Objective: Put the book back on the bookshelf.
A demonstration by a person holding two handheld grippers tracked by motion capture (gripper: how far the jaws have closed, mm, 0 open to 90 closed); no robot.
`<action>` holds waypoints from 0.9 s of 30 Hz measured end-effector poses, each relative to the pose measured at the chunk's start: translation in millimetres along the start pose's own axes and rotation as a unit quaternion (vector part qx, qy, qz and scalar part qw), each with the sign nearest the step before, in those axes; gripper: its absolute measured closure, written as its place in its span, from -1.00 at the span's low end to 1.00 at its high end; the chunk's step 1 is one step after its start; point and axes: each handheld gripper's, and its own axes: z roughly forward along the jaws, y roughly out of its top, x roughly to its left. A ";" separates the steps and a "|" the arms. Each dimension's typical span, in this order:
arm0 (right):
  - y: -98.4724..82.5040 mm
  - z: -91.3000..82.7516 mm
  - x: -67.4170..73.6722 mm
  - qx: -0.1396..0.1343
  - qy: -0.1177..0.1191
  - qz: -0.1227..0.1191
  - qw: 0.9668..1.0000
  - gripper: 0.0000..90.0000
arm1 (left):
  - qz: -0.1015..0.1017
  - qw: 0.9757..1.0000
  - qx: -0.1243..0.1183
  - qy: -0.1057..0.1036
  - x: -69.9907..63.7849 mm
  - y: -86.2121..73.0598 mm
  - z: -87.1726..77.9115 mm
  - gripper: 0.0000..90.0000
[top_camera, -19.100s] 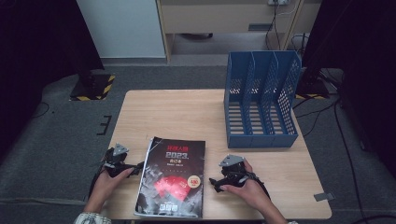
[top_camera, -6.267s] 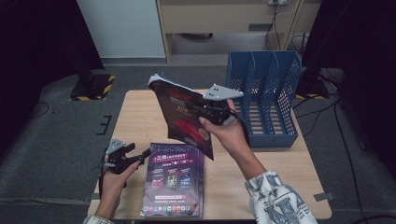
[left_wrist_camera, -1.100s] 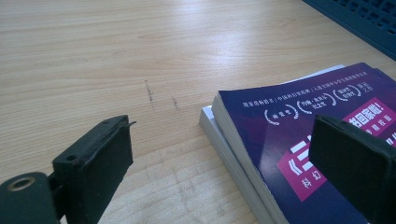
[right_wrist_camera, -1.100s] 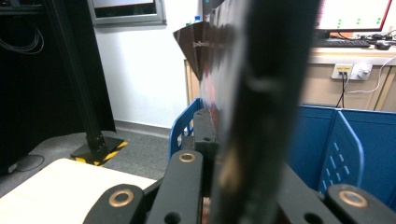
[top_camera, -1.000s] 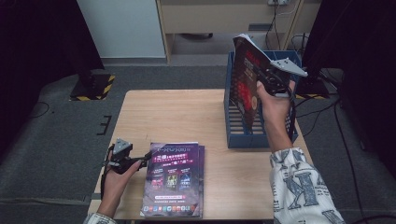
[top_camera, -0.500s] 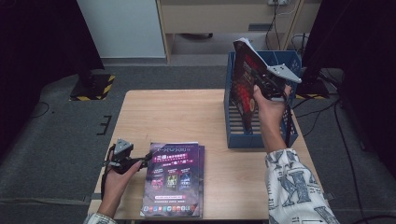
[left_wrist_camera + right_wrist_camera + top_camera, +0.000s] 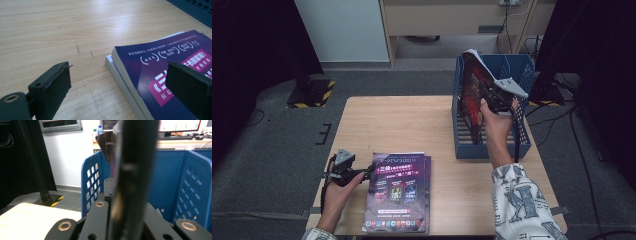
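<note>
A dark red book [image 7: 472,95] stands upright in the leftmost slot of the blue file rack [image 7: 487,150], its top above the rim. My right gripper [image 7: 497,97] is shut on its right edge. In the right gripper view the book's edge [image 7: 135,170] runs up between the jaws, with the blue rack [image 7: 175,182] behind it. A purple-covered book [image 7: 398,192] lies on top of another near the table's front edge. My left gripper [image 7: 368,172] rests at their left edge, open. In the left gripper view the purple book [image 7: 160,65] lies between and beyond the pads [image 7: 50,87].
The wooden table [image 7: 412,125] has bare room between the stack and the rack. The rack's other slots lie to the right of the held book. Dark floor surrounds the table, with a stand's base [image 7: 309,92] at the far left and cables at the right.
My right hand has lowered the red book deeper into the rack's leftmost slot. The left gripper and the stacked books have stayed put.
</note>
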 end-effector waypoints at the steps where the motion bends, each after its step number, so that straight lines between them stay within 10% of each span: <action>1: -2.2 0.2 0.1 0.003 0.000 0.000 1.000 0.94 | 0.001 1.000 0.000 0.000 0.0 0.1 0.0 -0.87; 27: -22.4 7.0 16.8 0.031 0.019 -0.030 0.999 0.91 | 0.009 1.000 -0.004 -0.001 -1.3 1.4 -1.1 -0.87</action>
